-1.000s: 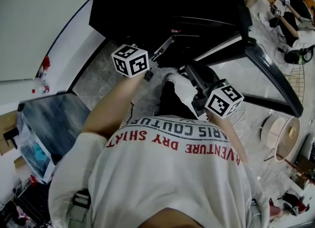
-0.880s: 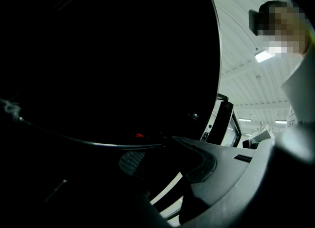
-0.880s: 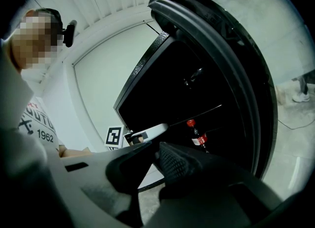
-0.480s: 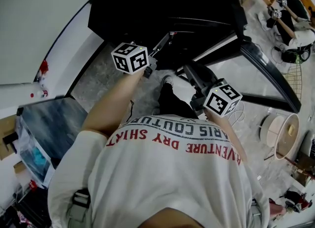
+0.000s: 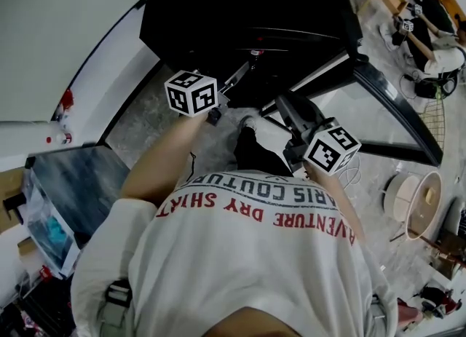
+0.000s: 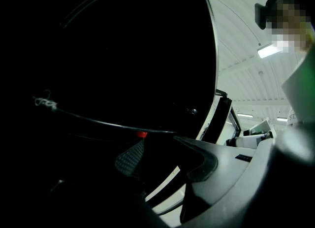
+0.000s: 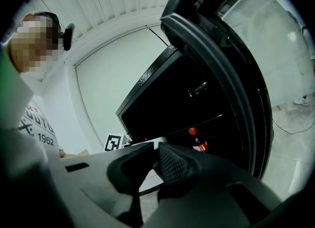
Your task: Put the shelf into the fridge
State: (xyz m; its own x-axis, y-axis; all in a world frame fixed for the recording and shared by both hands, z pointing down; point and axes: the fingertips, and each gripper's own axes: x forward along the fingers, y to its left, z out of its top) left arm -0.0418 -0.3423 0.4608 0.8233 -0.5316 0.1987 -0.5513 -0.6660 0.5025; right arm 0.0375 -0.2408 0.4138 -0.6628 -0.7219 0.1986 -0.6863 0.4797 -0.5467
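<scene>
Presently, the shelf (image 6: pixel 98 122) is judged to be inside the fridge (image 5: pixel 240 1), its thin front edge seen across the dark cavity. Left gripper (image 6: pixel 165 155), at the fridge mouth: jaws just opened wider, nothing between them, shelf not gripped. Right gripper (image 7: pixel 155 163), outside the fridge by its door (image 5: pixel 393 102): jaws just drawn nearly together, nothing seen pinched. Level seating should be checked before withdrawal. Counted: one shelf, one fridge, one red-capped bottle (image 7: pixel 198 142) inside the fridge, two grippers.

Grey speckled floor (image 5: pixel 142 121), white wall (image 5: pixel 58 30).
</scene>
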